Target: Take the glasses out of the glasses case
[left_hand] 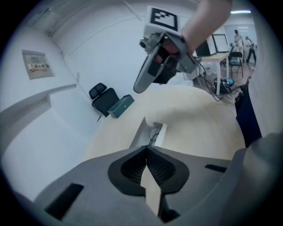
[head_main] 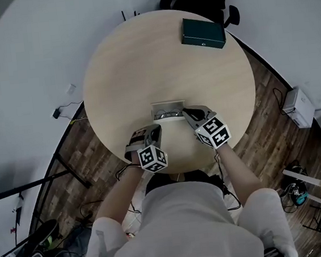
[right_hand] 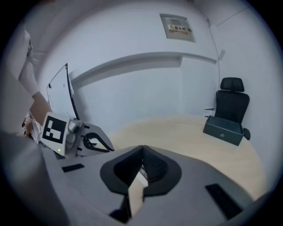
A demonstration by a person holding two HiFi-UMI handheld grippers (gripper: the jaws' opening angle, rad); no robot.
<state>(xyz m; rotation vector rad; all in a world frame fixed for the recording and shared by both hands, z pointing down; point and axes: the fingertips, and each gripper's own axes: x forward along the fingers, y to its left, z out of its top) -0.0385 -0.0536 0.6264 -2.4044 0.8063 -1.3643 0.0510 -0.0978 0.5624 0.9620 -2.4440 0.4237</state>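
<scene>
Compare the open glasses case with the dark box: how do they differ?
The glasses case is pale and open, showing glasses inside; the dark green box is closed. The glasses case lies nearer the person; the dark green box sits at the far edge of the table. Both rest on it.

The round table (head_main: 142, 58) is pale wood, smooth and matt. The box (head_main: 202, 33) at its far right is dark green with a dull sheen. The glasses case (head_main: 168, 108) looks pale and smooth. The floor (head_main: 267, 114) is dark wood planks. On the left gripper (left_hand: 146, 149) the pads (left_hand: 132, 167) are black and finely ribbed.
</scene>
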